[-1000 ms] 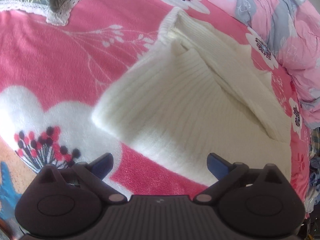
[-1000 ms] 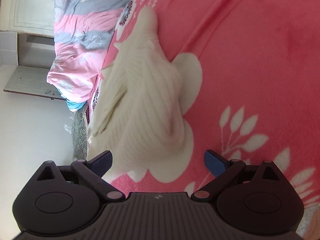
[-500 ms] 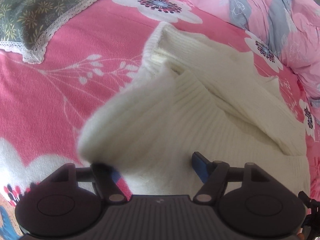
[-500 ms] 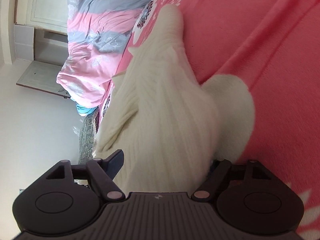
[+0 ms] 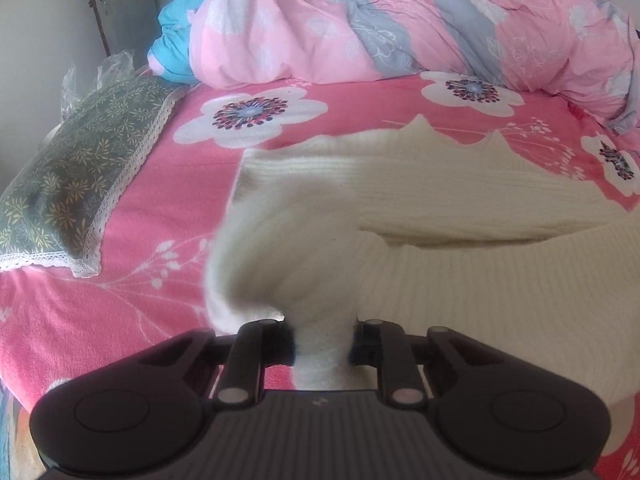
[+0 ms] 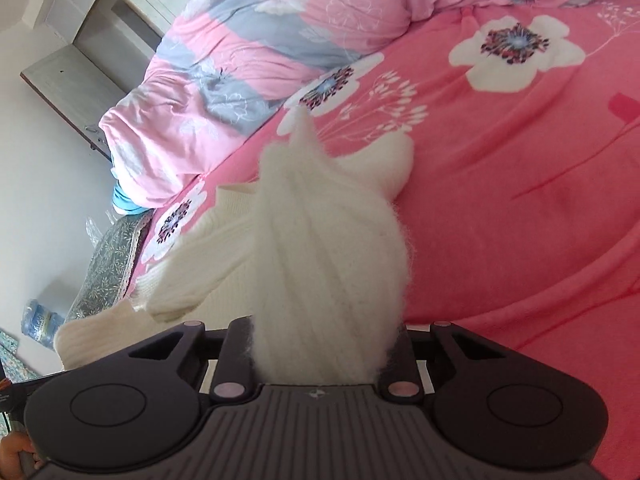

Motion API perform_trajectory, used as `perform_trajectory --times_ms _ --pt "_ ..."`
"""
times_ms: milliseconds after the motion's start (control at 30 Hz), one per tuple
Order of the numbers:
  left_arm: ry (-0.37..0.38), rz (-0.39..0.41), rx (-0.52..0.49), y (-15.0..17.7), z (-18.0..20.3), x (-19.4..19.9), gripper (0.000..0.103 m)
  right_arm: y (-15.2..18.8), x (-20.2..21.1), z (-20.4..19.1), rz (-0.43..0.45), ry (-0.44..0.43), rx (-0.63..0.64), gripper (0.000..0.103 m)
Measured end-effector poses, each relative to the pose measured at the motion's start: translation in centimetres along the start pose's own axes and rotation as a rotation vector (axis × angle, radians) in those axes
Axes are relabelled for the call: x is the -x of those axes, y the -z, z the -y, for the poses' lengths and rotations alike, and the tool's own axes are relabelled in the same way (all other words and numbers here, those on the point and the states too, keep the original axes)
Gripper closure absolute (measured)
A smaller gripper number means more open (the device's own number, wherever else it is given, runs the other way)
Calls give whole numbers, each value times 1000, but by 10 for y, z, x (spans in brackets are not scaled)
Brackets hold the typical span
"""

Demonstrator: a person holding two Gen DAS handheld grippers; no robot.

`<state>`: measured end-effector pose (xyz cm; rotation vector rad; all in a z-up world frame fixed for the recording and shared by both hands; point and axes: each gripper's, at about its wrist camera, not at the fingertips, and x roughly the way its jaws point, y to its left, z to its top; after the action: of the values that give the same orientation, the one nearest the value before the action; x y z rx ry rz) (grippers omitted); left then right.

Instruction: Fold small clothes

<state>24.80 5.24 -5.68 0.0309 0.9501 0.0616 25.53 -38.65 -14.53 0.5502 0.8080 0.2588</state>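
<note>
Cream ribbed knit sweater (image 5: 460, 208), clamped at two bunched edges.
Held by left gripper (image 5: 322, 346) and right gripper (image 6: 320, 354), low centre of each frame, above pink floral bedspread (image 5: 120, 280).

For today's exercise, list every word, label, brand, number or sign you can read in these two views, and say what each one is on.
No text can be read.
Pack of water bottles: it carries a blue label with print, too small and blurred to read.
Left gripper and right gripper: each body bears a small embossed mark, not letters.
White sweater: no tag or label shows.

Bright, soft daylight; fisheye bending at the edges, near white knit blurred.
</note>
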Motion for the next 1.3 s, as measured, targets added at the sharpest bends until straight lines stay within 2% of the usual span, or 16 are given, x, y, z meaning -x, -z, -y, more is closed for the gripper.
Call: perform_trajectory --times_ms 67,167,333,467,633,700,733,800,900,967,1000,1067,1200,1300 --pt "49 9 -19 -2 17 15 86 -6 21 11 26 14 -8 0" --pt "170 6 -54 1 51 36 86 -9 56 29 68 65 -12 0" --pt "297 -34 -117 20 97 47 86 9 128 73 88 142 -68 0" --pt "291 -75 -132 37 108 42 86 25 151 95 70 161 -92 0" --pt "247 -160 -89 55 82 31 84 30 123 100 3 136 -81 0" --pt "235 -210 -75 62 72 19 76 35 99 110 -59 154 -108 0" --pt "239 -251 -56 66 64 12 69 39 85 116 -100 179 -129 0" --pt "267 -295 -5 70 54 5 64 47 63 130 -183 249 -151 0" --pt "293 -299 -11 68 46 15 49 46 75 137 -174 215 -231 0" --pt "318 -295 -19 63 41 26 33 39 92 137 -169 242 -256 0" --pt "339 -293 -15 60 38 32 28 34 102 137 -157 255 -258 0" --pt "355 -291 -10 52 32 44 1 24 127 136 -107 272 -261 0" --pt "295 -221 -84 27 29 65 0 -4 171 122 24 275 -220 0" --pt "267 -161 -104 6 27 69 0 -31 173 105 74 230 -180 0"
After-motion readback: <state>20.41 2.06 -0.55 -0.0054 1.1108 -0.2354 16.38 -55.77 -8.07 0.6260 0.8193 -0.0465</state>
